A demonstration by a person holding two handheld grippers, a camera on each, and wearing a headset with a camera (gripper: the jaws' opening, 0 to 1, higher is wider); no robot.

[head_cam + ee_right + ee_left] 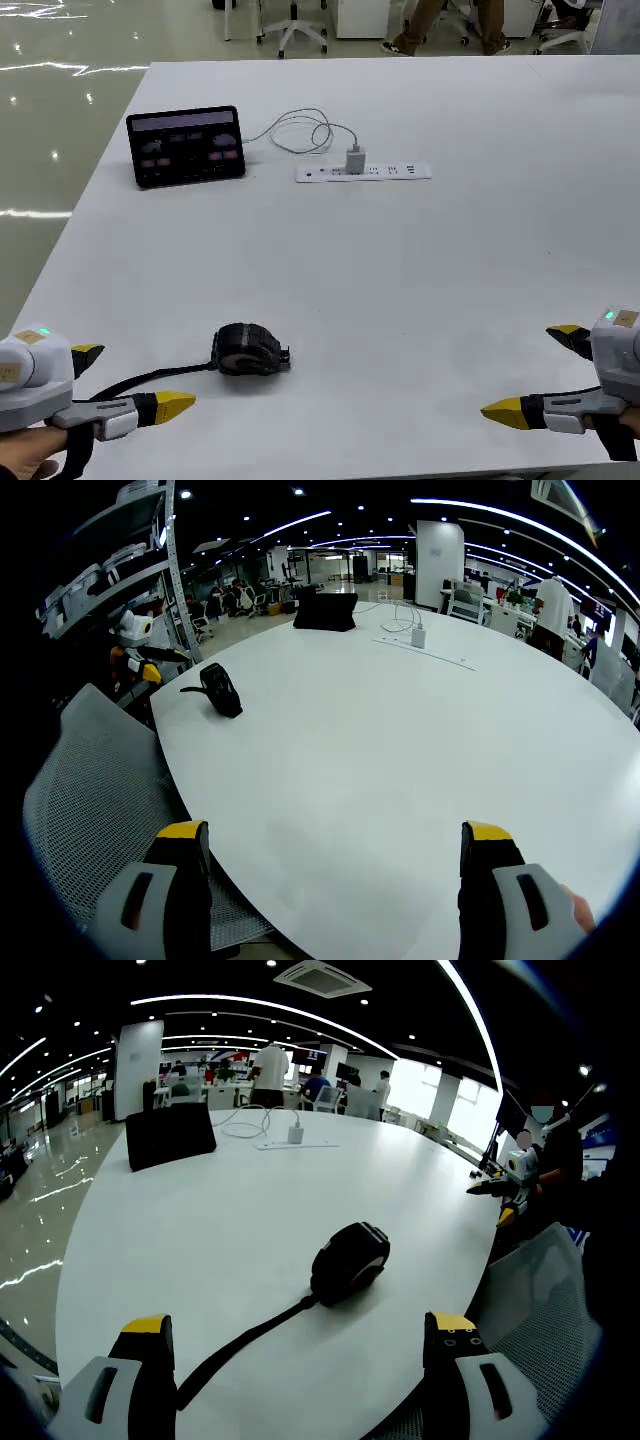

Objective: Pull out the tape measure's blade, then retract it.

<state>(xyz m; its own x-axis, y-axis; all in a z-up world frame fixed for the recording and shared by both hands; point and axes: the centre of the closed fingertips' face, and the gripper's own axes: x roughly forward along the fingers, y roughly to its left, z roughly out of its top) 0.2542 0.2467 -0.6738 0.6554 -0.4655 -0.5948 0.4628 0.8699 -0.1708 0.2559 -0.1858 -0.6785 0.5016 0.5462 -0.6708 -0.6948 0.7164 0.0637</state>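
Note:
A black tape measure lies on the white table near its front edge, blade fully in, with a black wrist strap trailing to the left. My left gripper is open just left of it, the strap running between its yellow-tipped fingers. In the left gripper view the tape measure sits ahead of the open left gripper, apart from it. My right gripper is open at the front right, far from the tape measure, with nothing between its fingers.
A dark tablet stands at the back left. A white power strip with a charger and coiled cable lies behind the centre. A grey mesh chair is below the table's front edge.

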